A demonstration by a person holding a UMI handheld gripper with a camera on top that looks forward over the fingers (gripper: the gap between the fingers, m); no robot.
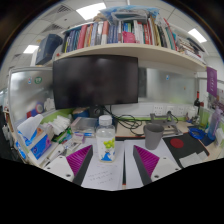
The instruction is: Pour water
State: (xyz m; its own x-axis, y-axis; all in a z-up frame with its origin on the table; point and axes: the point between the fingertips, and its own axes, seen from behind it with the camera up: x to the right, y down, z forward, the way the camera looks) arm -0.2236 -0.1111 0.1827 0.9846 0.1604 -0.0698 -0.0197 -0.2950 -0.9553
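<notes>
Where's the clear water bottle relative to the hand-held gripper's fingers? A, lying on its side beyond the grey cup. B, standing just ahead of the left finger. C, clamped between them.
B: the water bottle stands upright on the desk just ahead of the hand-held gripper, whose fingers are apart and hold nothing.

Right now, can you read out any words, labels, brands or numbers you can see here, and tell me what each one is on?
None can be read.
Bottle, just ahead of the open gripper: its label is too blurred to read.
Books on the shelf above the monitor: spine titles too small.
Grey cup: no marking shows.
Papers on the desk: print too small to read.
</notes>
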